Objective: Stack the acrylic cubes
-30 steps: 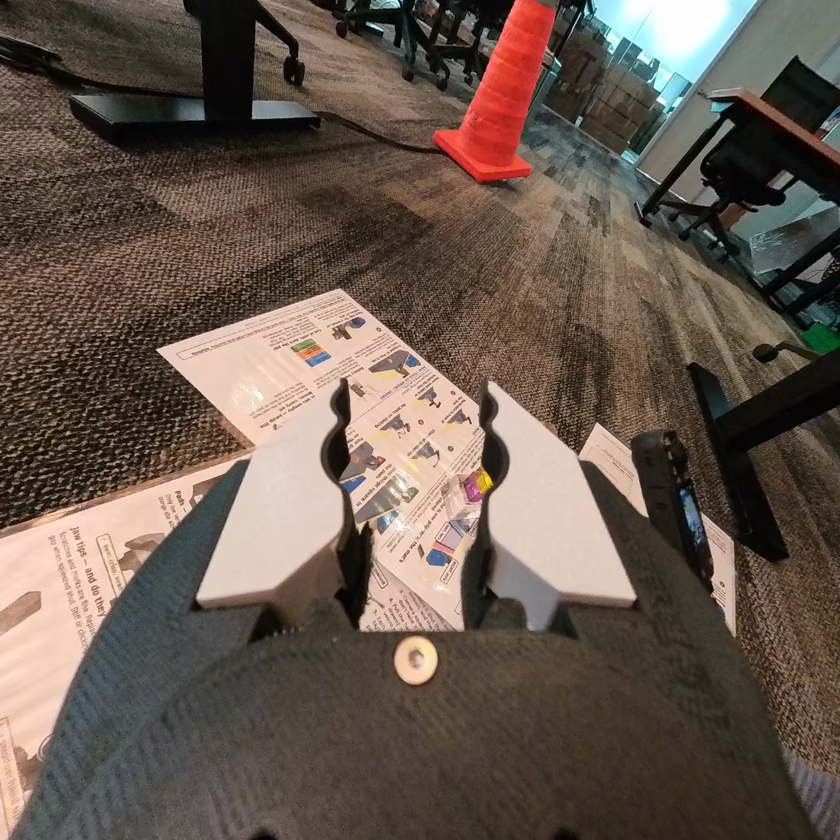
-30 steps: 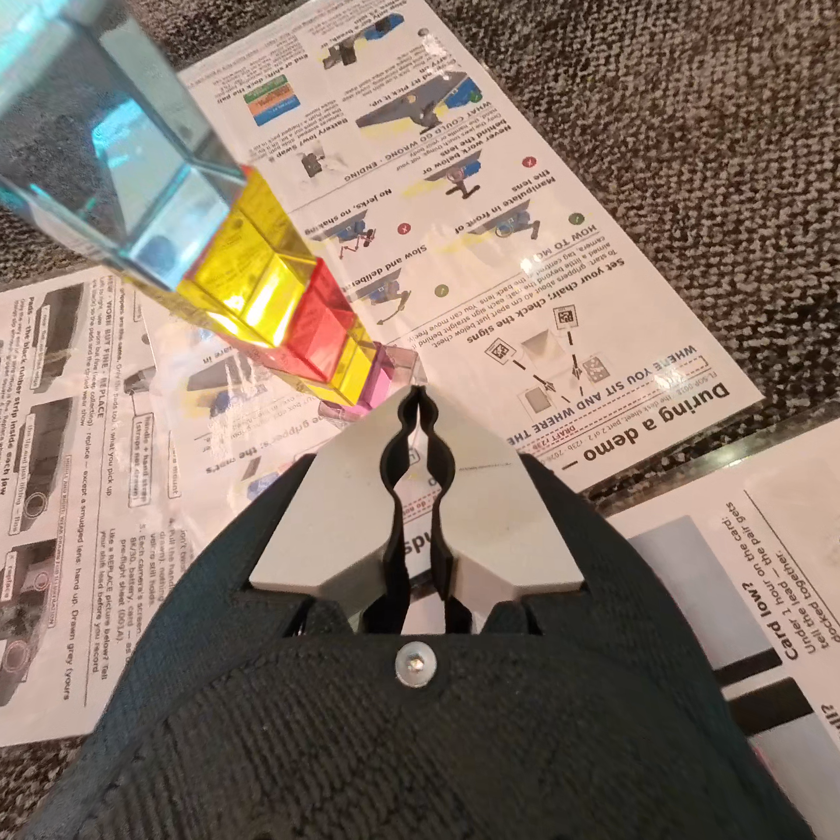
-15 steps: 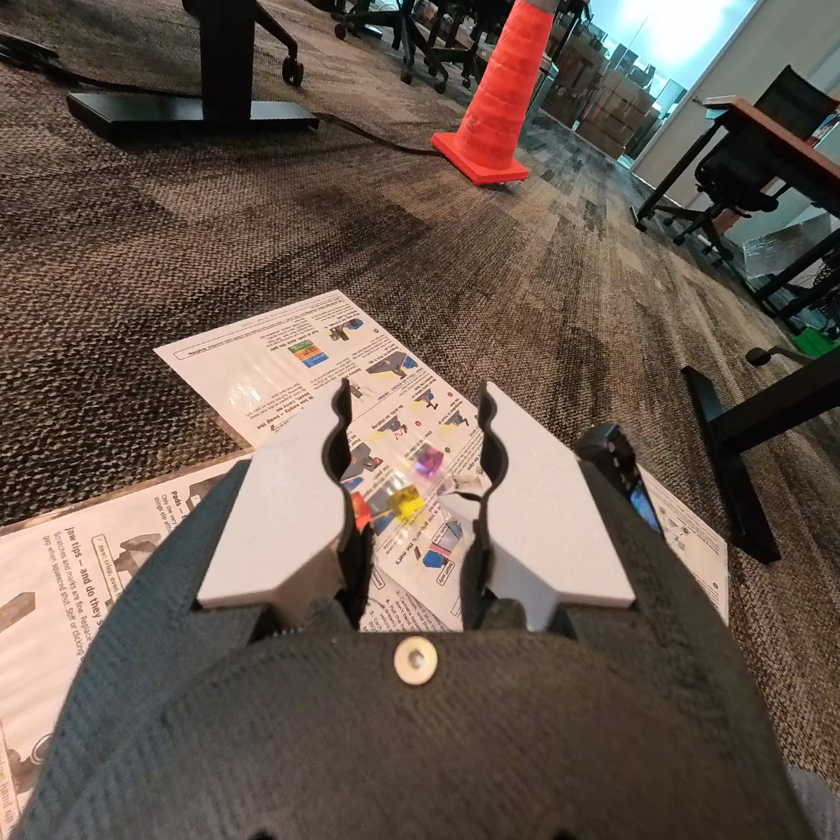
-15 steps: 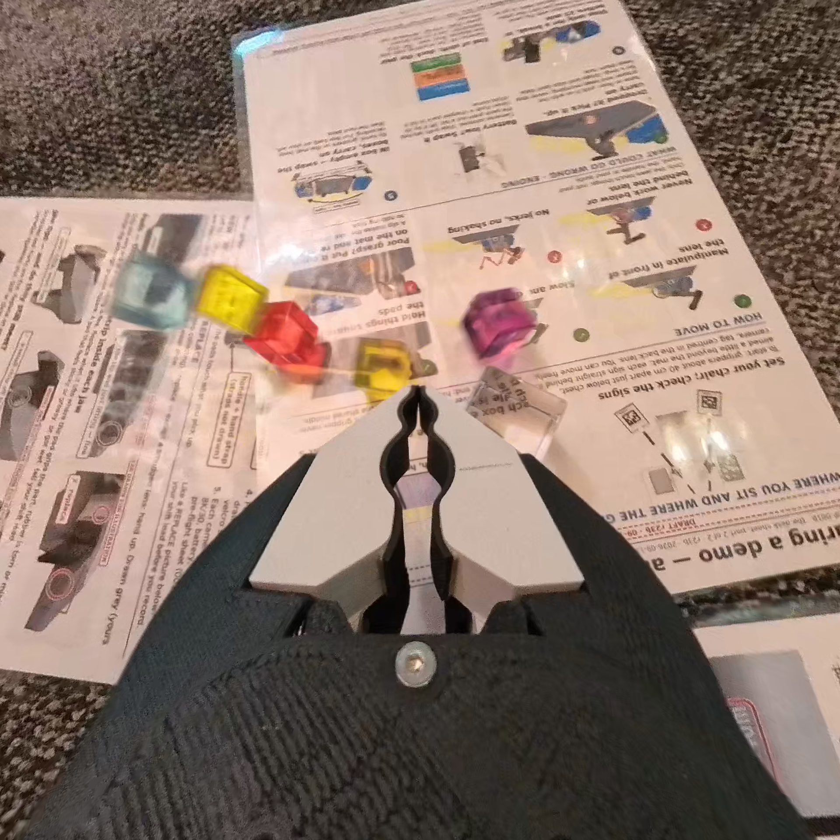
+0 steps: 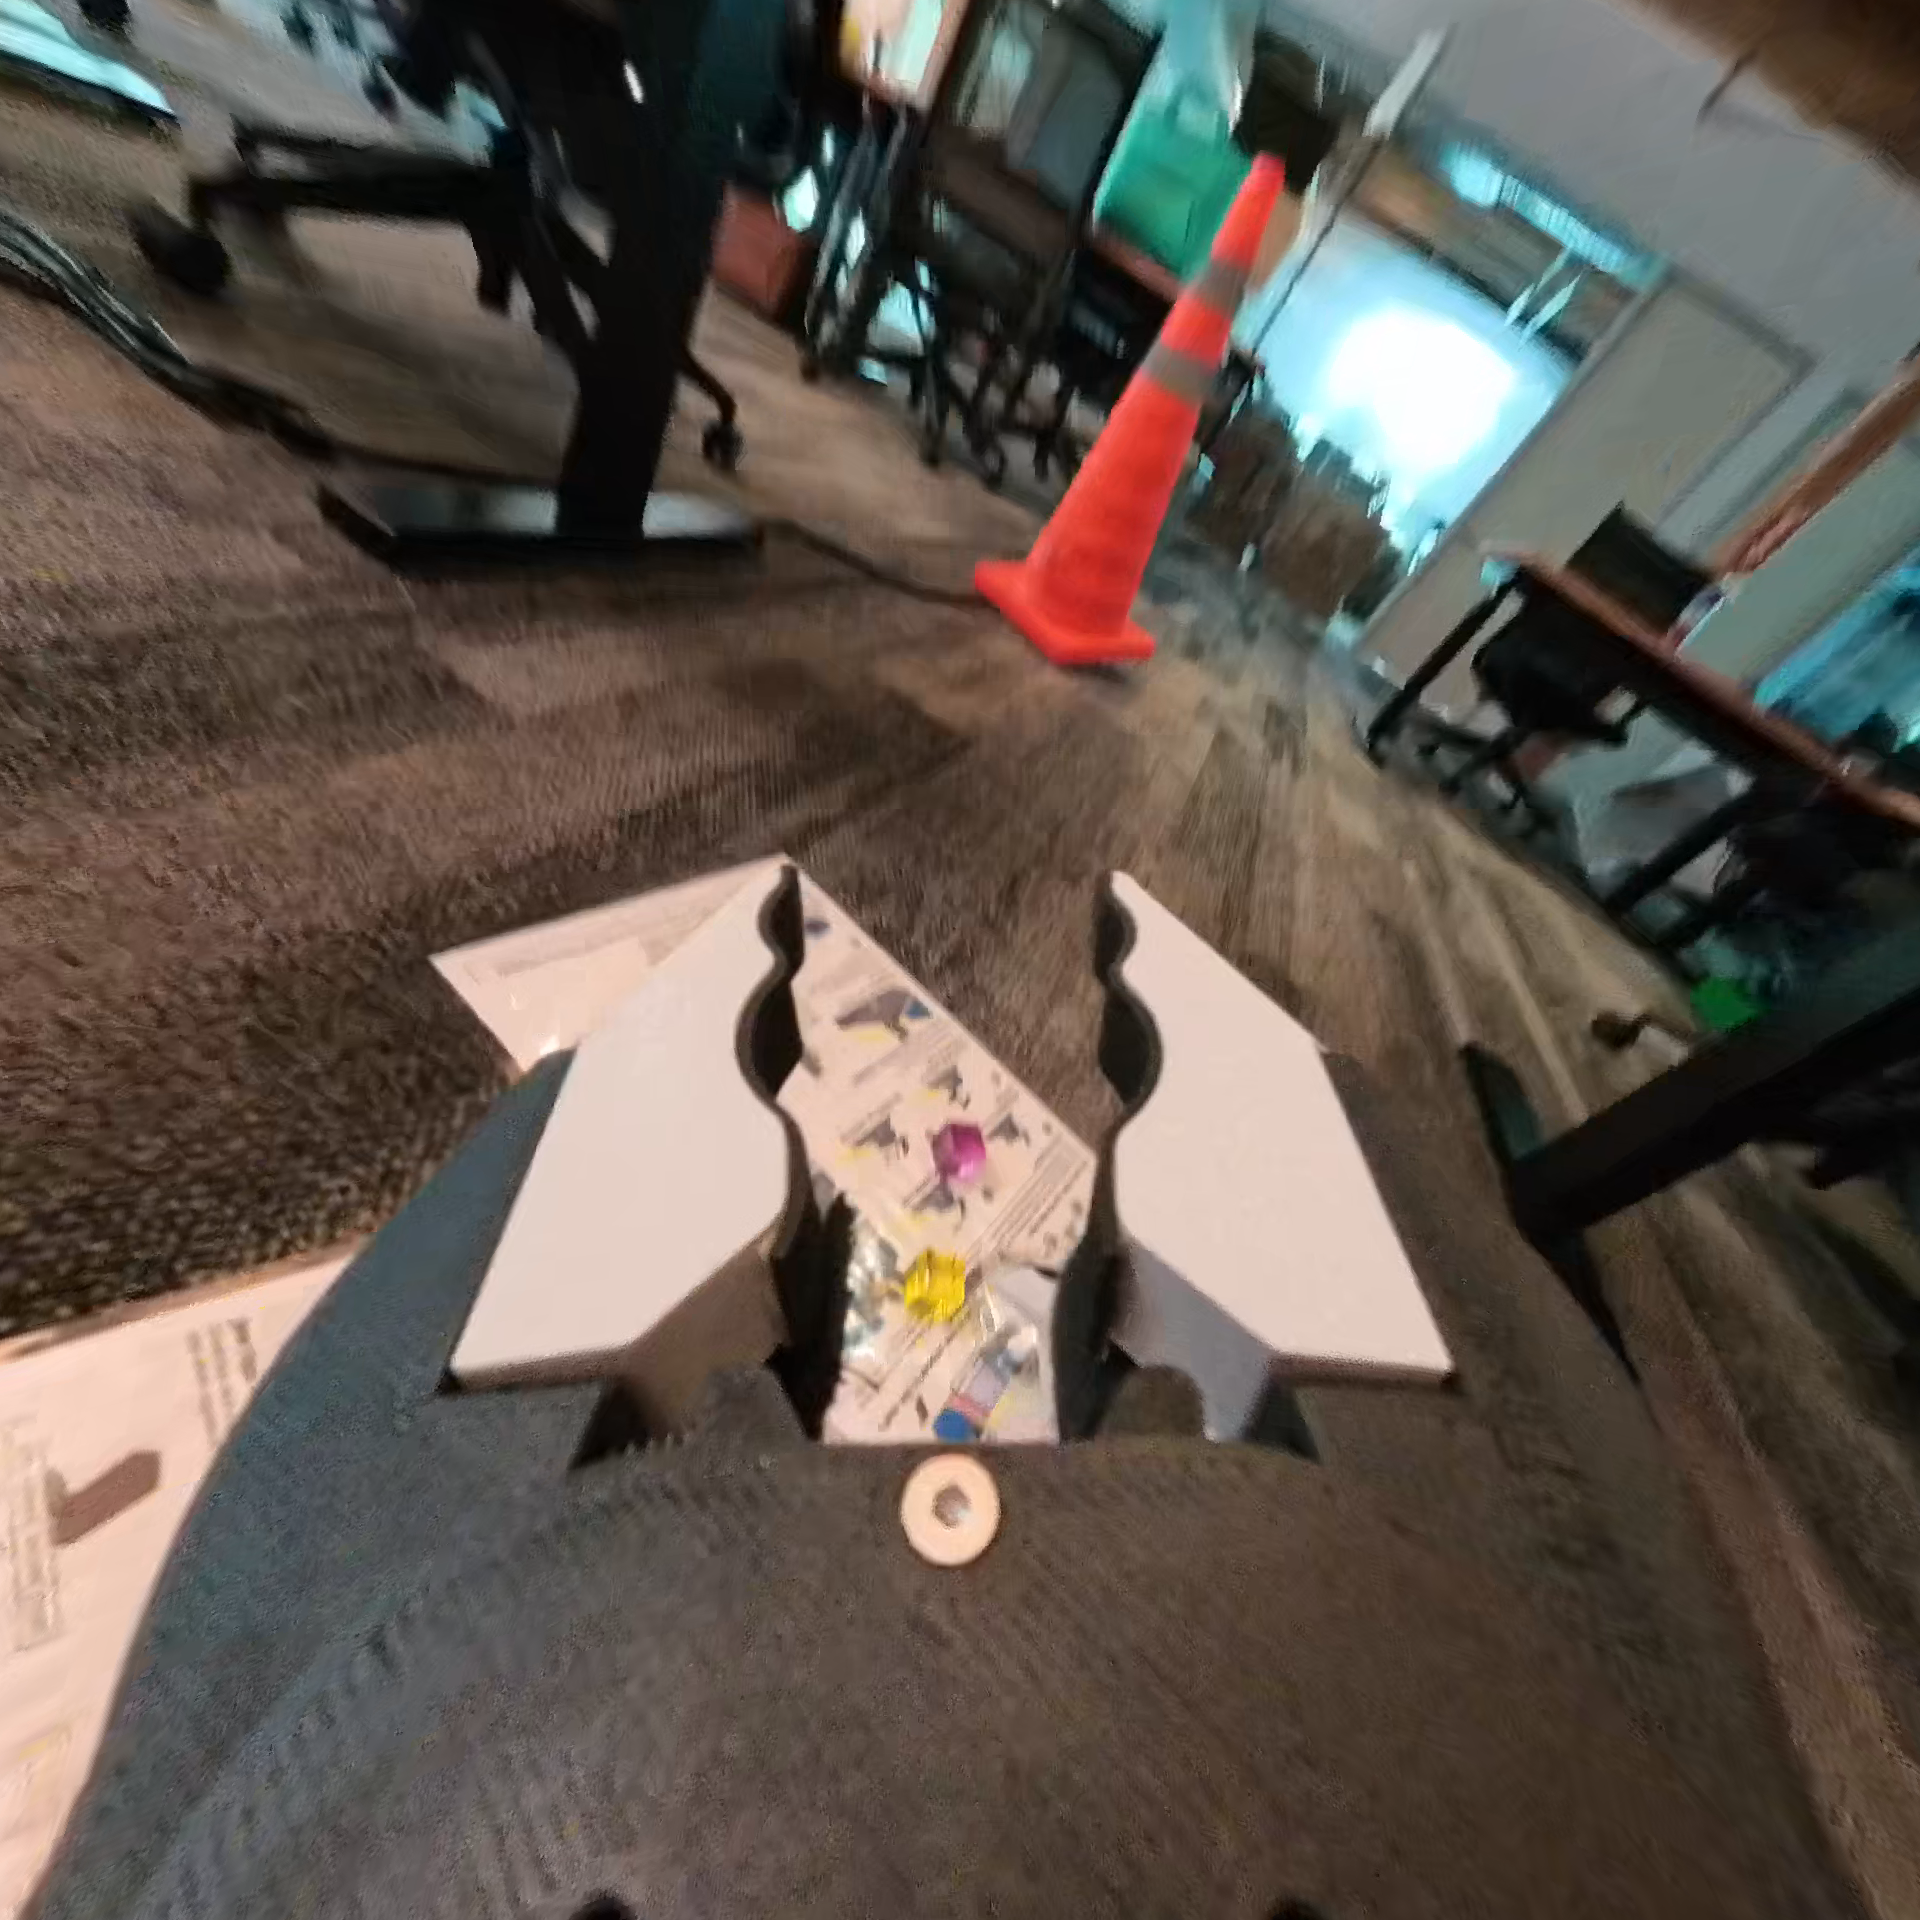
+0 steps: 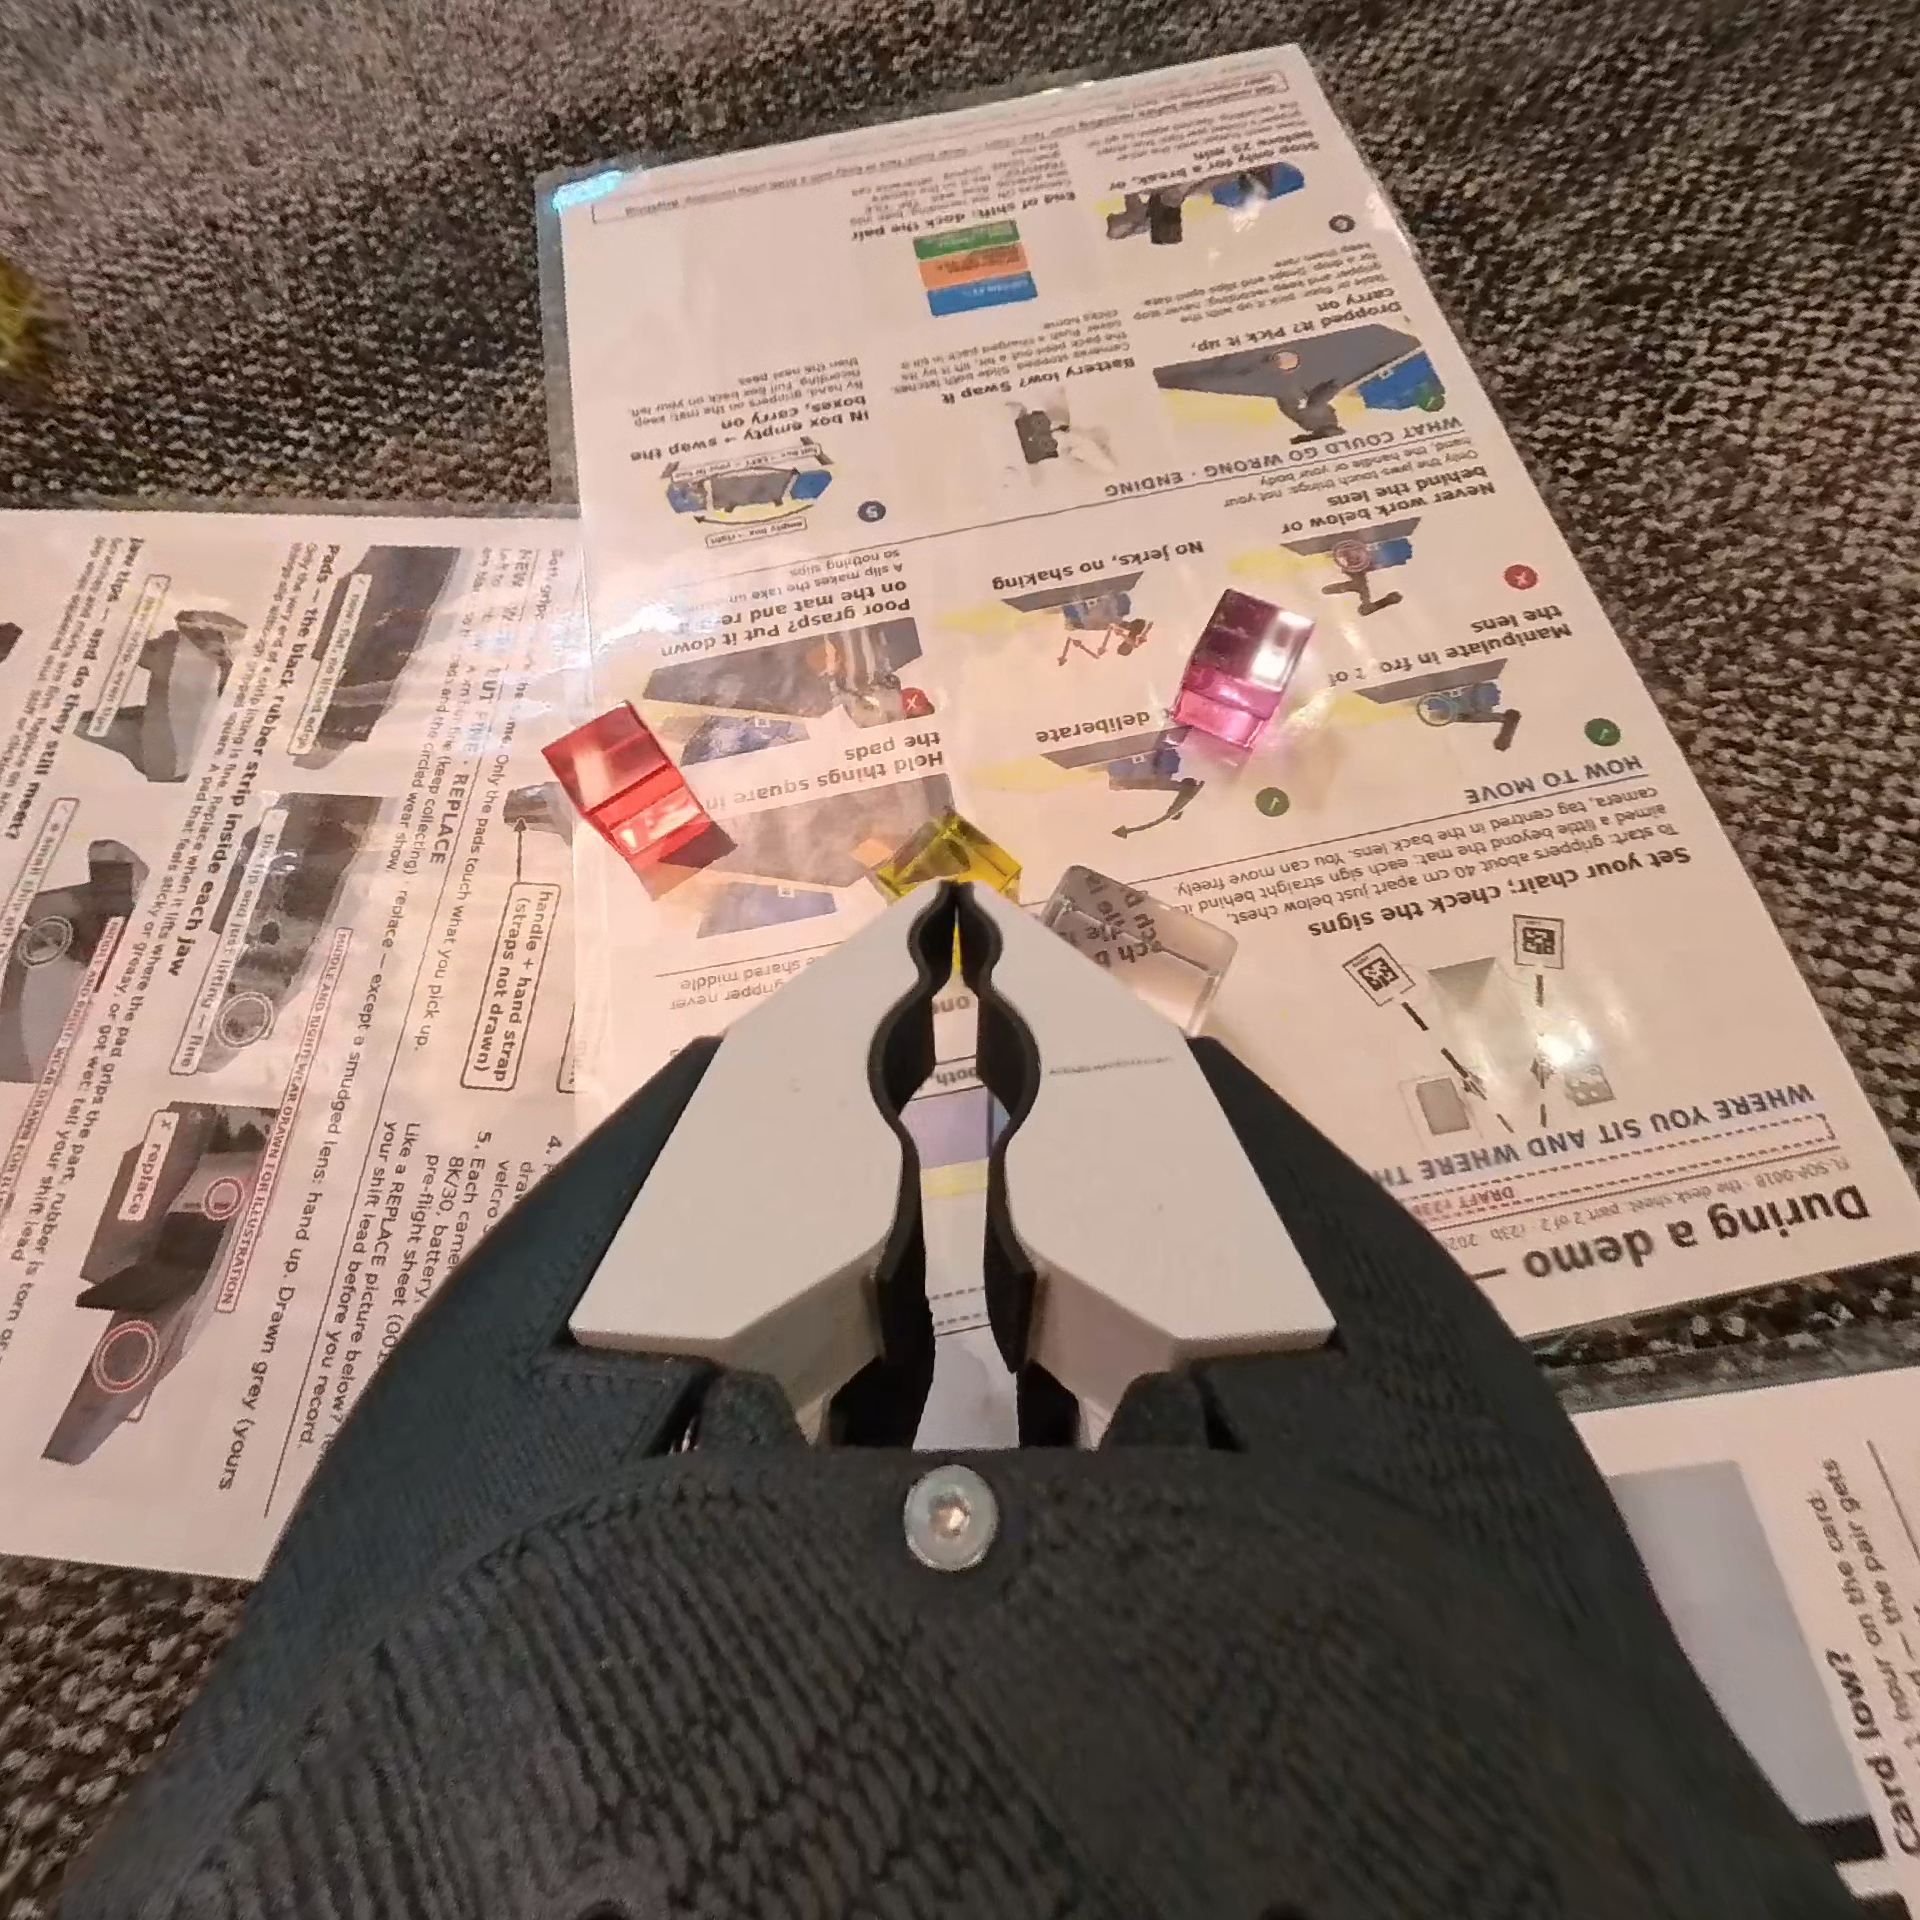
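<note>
Hovering clenched and bare over a yellow cube [image 6: 948, 854], right jaws; left jaws released.

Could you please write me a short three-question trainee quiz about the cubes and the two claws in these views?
1. True or false: the right claw is shut with nothing between its fingertips.
2. Which cube lies farthest left in the right wrist view? A) pink cube B) red cube C) clear cube
3. Fill in: the left claw stands ____.

Key: 1 true, the yellow cube lies just beyond its tips; 2 B; 3 open, holding nothing, with the printed sheet seen between its fingers.
</note>
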`<move>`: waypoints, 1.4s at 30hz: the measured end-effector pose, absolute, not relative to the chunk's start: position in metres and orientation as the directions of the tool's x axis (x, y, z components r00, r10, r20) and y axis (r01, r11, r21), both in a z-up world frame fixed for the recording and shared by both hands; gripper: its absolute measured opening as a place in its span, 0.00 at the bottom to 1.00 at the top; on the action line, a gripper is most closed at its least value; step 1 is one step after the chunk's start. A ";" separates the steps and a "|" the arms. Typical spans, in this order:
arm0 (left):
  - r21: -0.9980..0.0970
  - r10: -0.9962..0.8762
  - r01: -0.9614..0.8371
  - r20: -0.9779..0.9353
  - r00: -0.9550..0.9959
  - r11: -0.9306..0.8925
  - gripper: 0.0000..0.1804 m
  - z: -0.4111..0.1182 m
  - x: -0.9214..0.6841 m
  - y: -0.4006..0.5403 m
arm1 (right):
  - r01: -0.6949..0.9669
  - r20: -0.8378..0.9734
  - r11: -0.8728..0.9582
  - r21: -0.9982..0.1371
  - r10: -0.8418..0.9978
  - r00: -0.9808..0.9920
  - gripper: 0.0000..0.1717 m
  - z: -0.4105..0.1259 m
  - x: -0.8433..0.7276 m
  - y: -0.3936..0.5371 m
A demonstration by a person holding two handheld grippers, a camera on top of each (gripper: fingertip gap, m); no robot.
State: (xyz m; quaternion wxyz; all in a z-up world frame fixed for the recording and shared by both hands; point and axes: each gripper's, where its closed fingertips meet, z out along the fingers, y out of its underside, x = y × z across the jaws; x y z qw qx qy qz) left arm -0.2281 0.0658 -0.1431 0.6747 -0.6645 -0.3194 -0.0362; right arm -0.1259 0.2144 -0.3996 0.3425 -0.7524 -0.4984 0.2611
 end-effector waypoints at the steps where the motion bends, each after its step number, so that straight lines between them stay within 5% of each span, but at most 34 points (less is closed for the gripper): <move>1: -0.872 0.379 0.465 0.487 0.787 0.155 0.31 -0.129 -0.235 0.052 | 0.563 -0.059 -0.270 -0.781 0.930 0.363 0.00 -0.398 -0.126 0.215; 8: -0.850 0.463 0.439 0.526 0.713 0.291 0.33 -0.090 -0.285 -0.037 | 0.577 -0.013 -0.161 -0.801 0.967 0.253 0.04 -0.390 -0.140 0.193; 13: -0.908 0.654 0.380 0.396 0.644 0.176 0.34 -0.116 -0.329 -0.107 | 0.570 0.050 -0.051 -0.820 0.986 0.161 0.04 -0.376 -0.147 0.172; 19: -0.932 0.908 0.352 0.070 0.414 -0.088 0.29 -0.228 -0.390 -0.275 | 0.610 0.111 0.022 -0.792 0.988 0.109 0.04 -0.386 -0.141 0.157; 24: -0.809 0.991 0.587 0.089 0.099 0.014 0.33 -0.360 -0.402 -0.408 | 0.625 0.136 0.032 -0.780 0.983 0.119 0.04 -0.388 -0.135 0.158; 28: -0.753 0.972 0.623 0.231 -0.053 0.213 0.41 -0.414 -0.389 -0.431 | 0.628 0.130 0.020 -0.778 0.983 0.130 0.04 -0.390 -0.131 0.161; 32: -0.721 0.950 0.625 0.284 -0.127 0.299 0.36 -0.438 -0.380 -0.420 | 0.634 0.124 0.011 -0.773 0.983 0.135 0.04 -0.391 -0.128 0.162; 42: -0.772 0.984 0.612 0.110 -0.139 0.173 0.26 -0.444 -0.411 -0.411 | 0.618 0.104 -0.017 -0.786 0.981 0.160 0.04 -0.388 -0.127 0.168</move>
